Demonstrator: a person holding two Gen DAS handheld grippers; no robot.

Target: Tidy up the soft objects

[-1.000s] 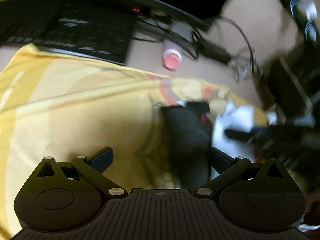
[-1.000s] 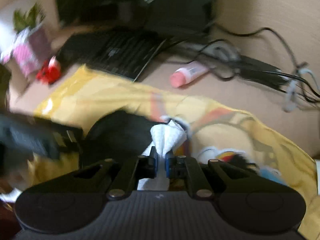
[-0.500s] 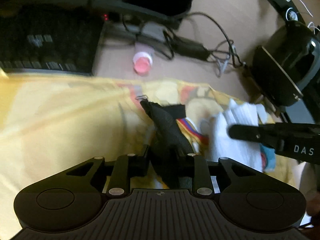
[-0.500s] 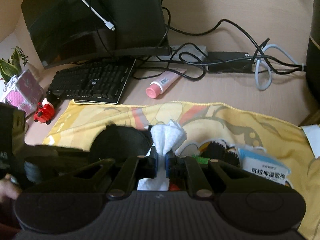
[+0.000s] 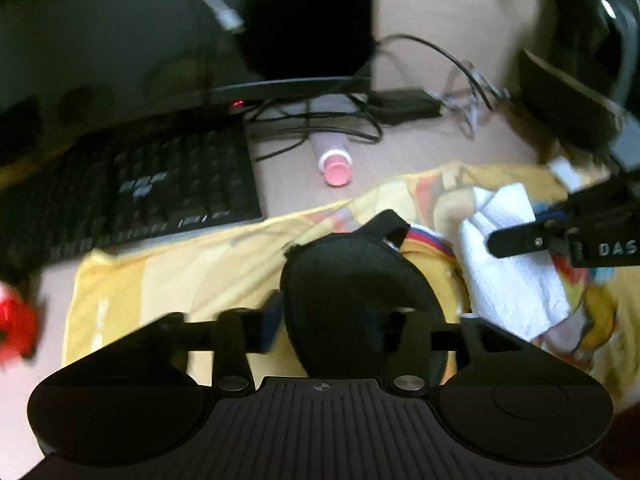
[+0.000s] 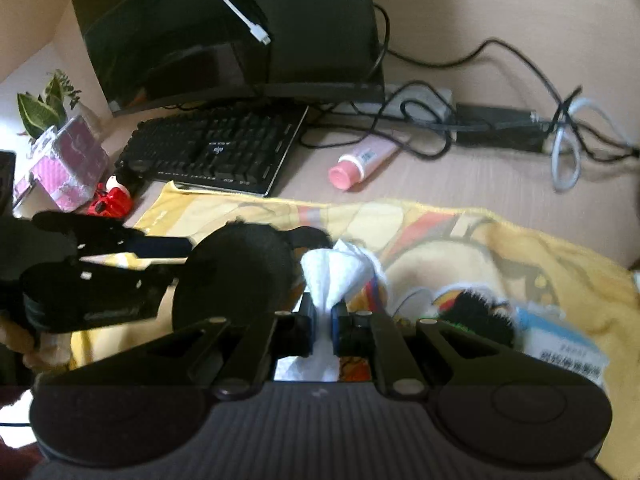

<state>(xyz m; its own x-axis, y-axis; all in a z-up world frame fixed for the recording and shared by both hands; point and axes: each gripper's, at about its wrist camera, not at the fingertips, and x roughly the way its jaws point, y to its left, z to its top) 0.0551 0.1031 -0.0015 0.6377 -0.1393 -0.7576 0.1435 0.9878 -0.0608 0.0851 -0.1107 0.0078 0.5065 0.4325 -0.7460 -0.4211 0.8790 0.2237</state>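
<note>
From the left wrist camera, the left gripper has a black soft pad between its two fingers, and the jaws are opening at this moment. The picture is blurred here, so I cannot tell if the fingers press on the pad. The pad lies on a yellow towel which covers the near part of the desk. The far edge of the towel runs just beside a black keyboard. To the right of the pad is a white cloth, and the right gripper reaches in from the right side and touches it. Behind the towel there is a narrow free strip of desk with a pink-capped tube. Further back, cables and a monitor close the way.

From the right wrist camera, the right gripper is closed tightly on the white cloth, which stands up in a bunch above the fingertips. The black soft pad is just left of it, touching the left gripper that comes from the left. To the right, on the yellow towel, lie a dark fuzzy thing and a white and blue packet. The free desk is behind the towel edge, near the tube. A small red toy and a pink box stand left of the keyboard.
</note>
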